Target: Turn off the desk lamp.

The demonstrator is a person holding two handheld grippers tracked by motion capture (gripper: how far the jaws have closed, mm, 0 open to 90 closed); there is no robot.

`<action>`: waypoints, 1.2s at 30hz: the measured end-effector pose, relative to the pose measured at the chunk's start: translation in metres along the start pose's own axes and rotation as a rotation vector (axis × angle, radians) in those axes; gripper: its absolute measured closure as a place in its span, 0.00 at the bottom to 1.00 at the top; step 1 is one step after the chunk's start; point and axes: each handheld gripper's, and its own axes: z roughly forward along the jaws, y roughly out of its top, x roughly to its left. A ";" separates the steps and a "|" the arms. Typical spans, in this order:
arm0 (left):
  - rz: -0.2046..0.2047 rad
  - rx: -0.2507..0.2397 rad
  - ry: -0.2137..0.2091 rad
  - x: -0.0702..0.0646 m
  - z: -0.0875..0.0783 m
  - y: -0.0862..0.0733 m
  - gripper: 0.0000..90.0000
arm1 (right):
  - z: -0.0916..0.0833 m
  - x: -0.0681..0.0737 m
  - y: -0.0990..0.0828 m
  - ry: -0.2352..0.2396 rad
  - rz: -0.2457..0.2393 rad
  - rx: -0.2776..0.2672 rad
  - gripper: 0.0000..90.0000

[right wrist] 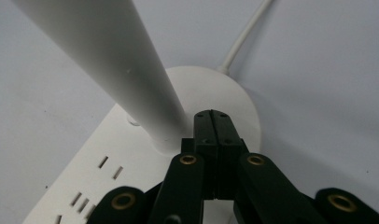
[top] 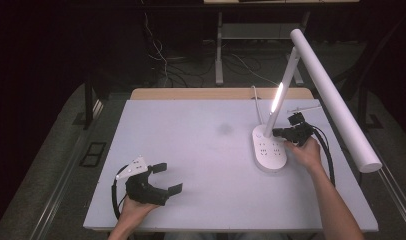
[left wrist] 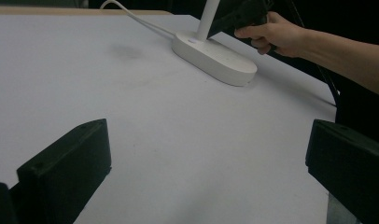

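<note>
Two grippers sat far apart: the right gripper (top: 277,132), jaws pressed together on nothing, hovered at the foot of the white desk lamp's stem (top: 275,112), above its oval socket-strip base (top: 269,155), whose long axis ran toward the person. The right gripper view revealed the closed tips (right wrist: 212,122); the left gripper (top: 167,178) waited spread wide, distant

My left gripper (top: 163,177) is black, with blocky flat jaws and a white plate on top — a black cable loops behind. My right gripper (right wrist: 214,122) shows brass-coloured rivets; forearms bare.
</note>
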 end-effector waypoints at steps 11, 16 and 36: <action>-0.014 -0.002 0.006 0.004 0.001 0.000 0.00 | -0.007 0.002 0.002 0.020 0.045 -0.027 1.00; -0.010 -0.004 0.004 0.001 0.000 0.000 0.00 | -0.015 0.005 0.003 -0.005 0.060 -0.032 1.00; -0.010 -0.009 0.002 0.000 0.000 -0.001 0.00 | -0.051 0.015 -0.014 -0.035 0.094 -0.097 0.54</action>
